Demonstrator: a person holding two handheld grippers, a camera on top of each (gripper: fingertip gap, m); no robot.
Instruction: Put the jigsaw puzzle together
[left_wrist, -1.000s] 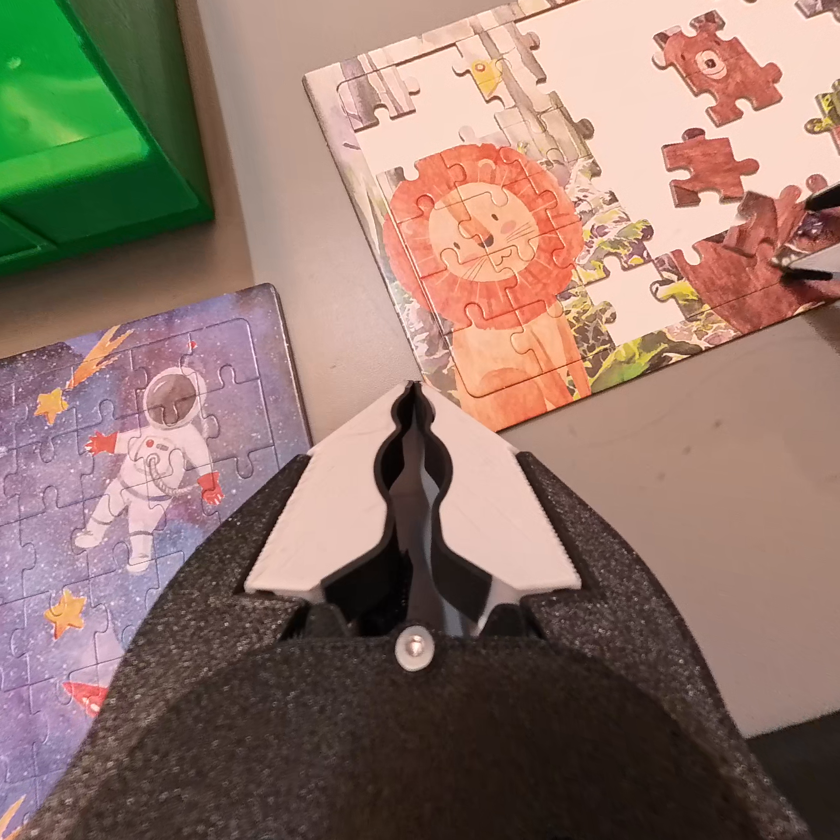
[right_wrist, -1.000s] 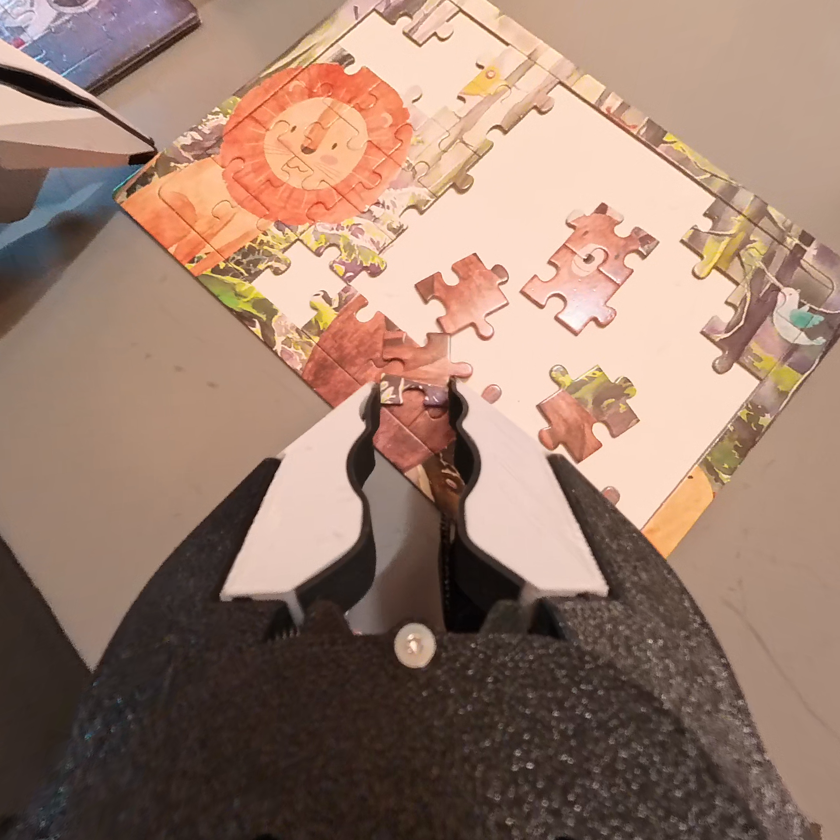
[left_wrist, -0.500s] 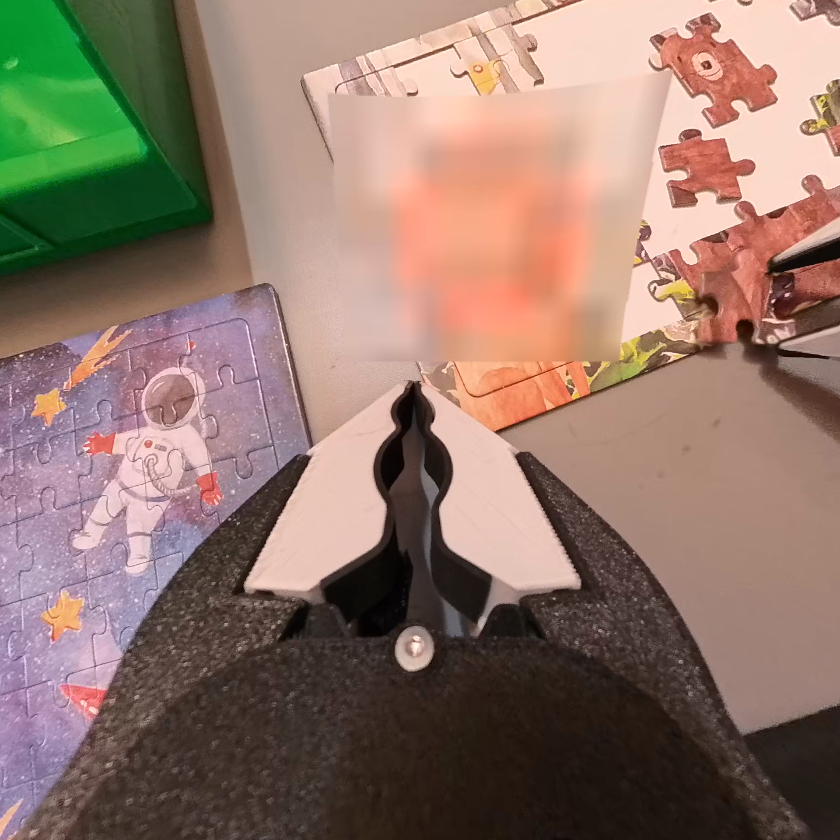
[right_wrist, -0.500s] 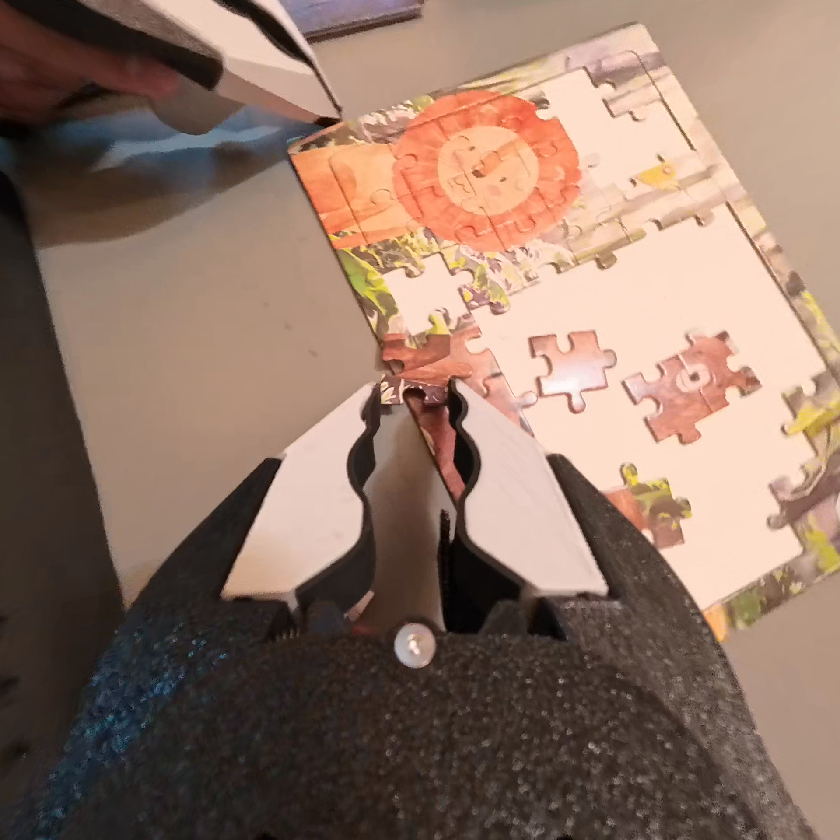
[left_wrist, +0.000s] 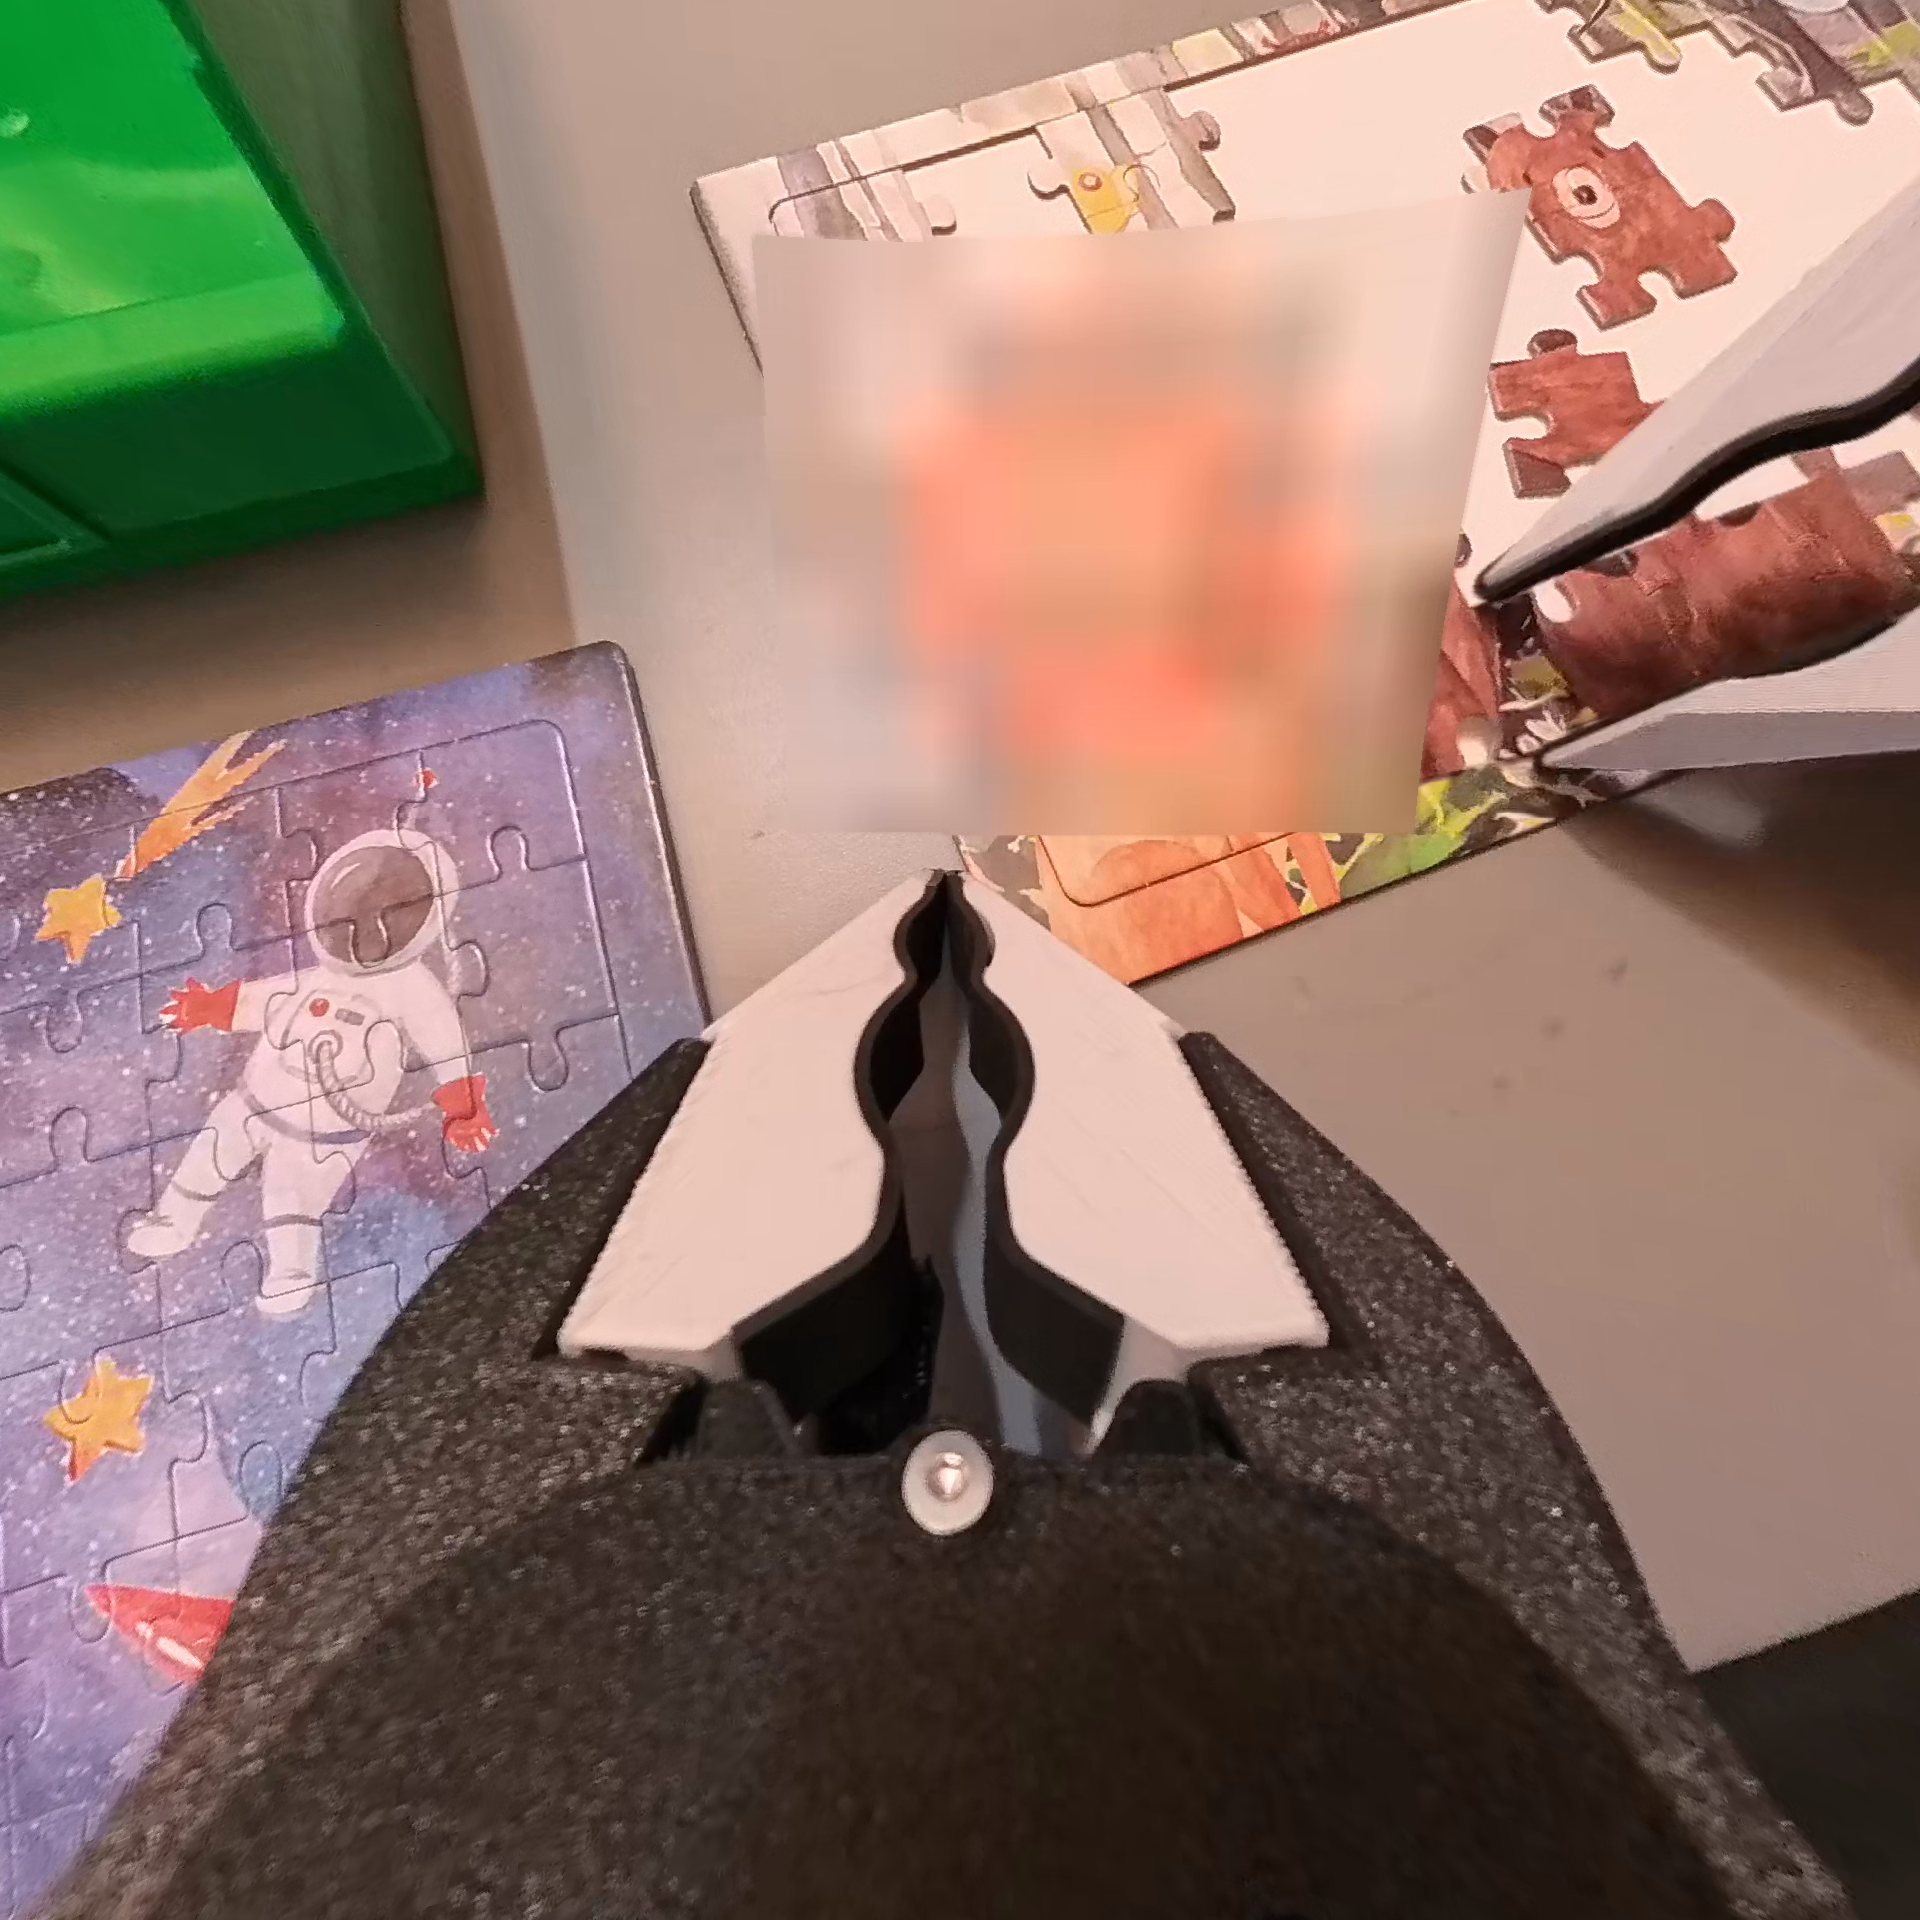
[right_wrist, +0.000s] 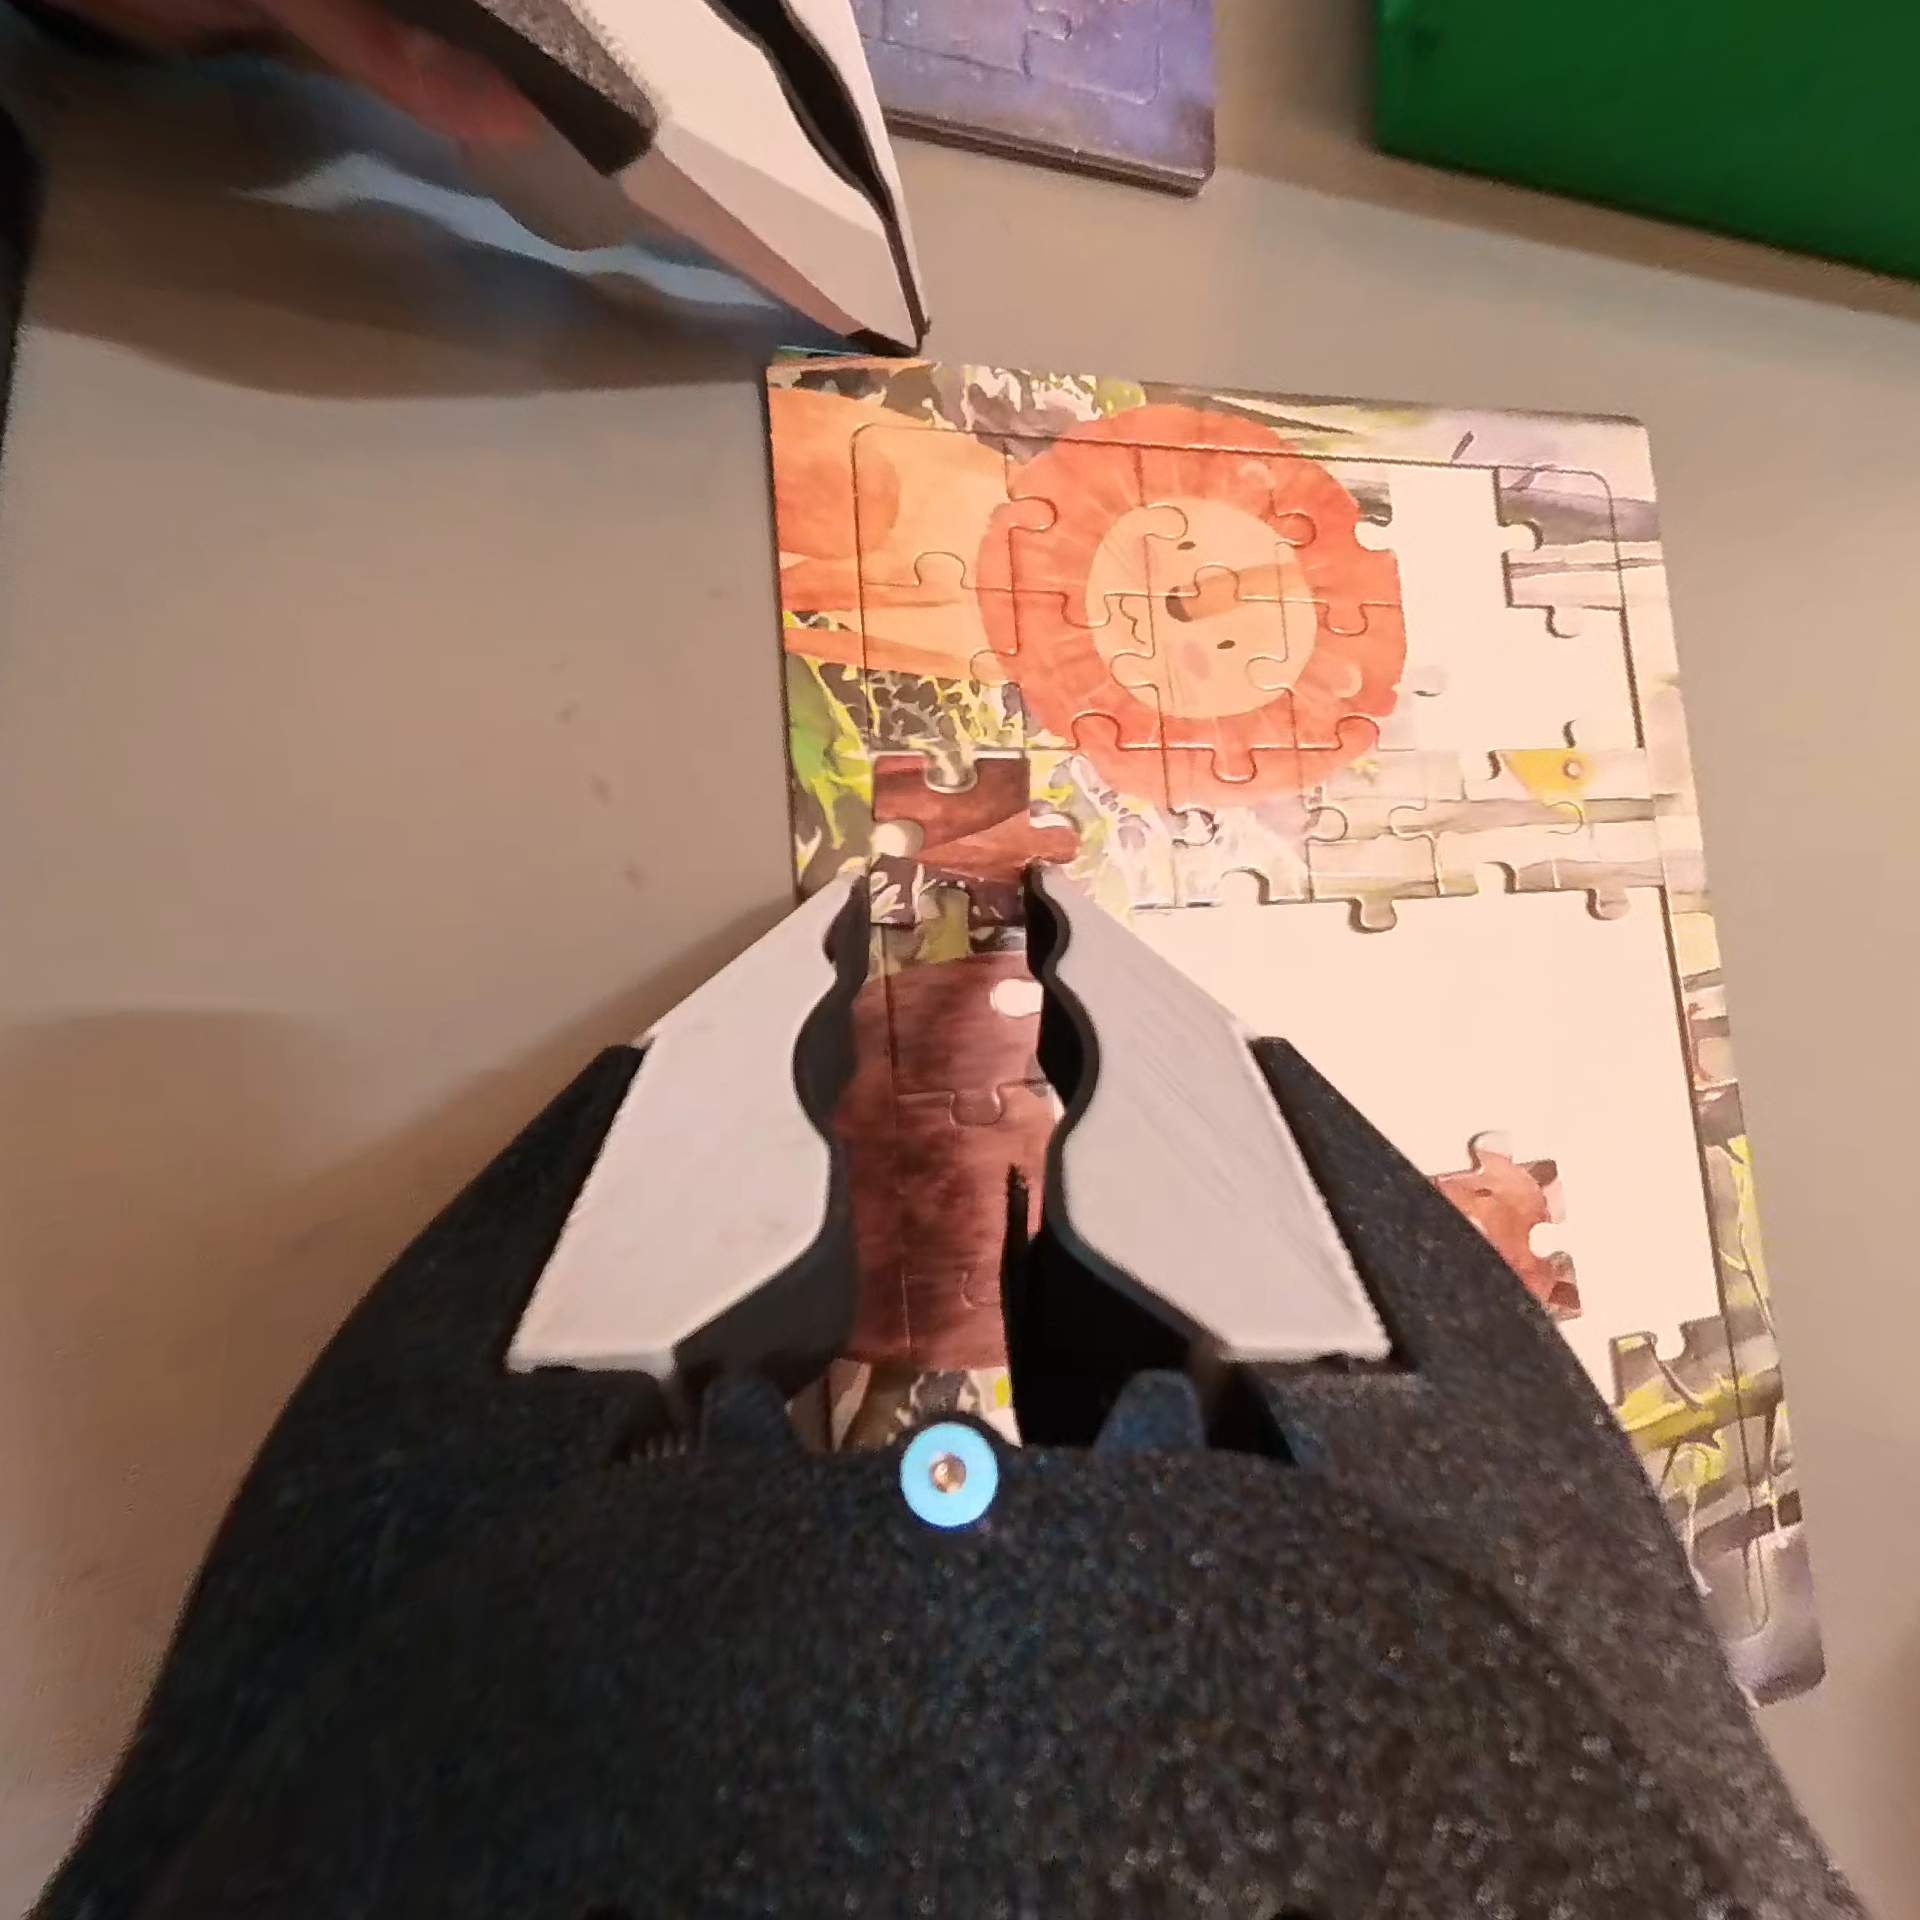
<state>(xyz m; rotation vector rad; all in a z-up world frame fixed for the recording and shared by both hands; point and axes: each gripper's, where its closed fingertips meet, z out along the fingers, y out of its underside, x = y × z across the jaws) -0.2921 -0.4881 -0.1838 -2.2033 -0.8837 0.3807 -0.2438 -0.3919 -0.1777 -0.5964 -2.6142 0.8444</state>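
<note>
The grey-beige tabletop (right_wrist: 364, 727) spreads wide and bare to the left of the work, with clear room along the puzzle's near edge; in the left wrist view its own front edge drops off to dark at the lower right. On it lies the flat rectangular lion jigsaw puzzle in its cardboard frame tray (right_wrist: 1652, 644), its left border running straight down the table. The lion corner is filled in, while a broad cream stretch of bare tray (right_wrist: 1455, 1039) lies open in the middle. Beyond its far corner sit a finished purple space jigsaw with an astronaut (left_wrist: 312, 1018), flat and a little apart from the lion tray, and a bright green plastic bin (left_wrist: 187, 343) farther back.

The right gripper (right_wrist: 945, 883), grey-fingered in a black foam shell, hangs over the tray's left border with its jaws parted to a moderate gap; its tips flank a brown jigsaw piece (right_wrist: 966, 821) that lies in the row beside the border, among brown tree-trunk pieces. Whether the tips press the piece I cannot tell. The left gripper (left_wrist: 940, 883) hovers off the tray's near corner, over bare table, jaws closed together and holding nothing.

Loose on the cream field are a brown bear-face jigsaw piece (left_wrist: 1595, 234) and a smaller plain brown piece (left_wrist: 1569, 400), each apart from the frame.
</note>
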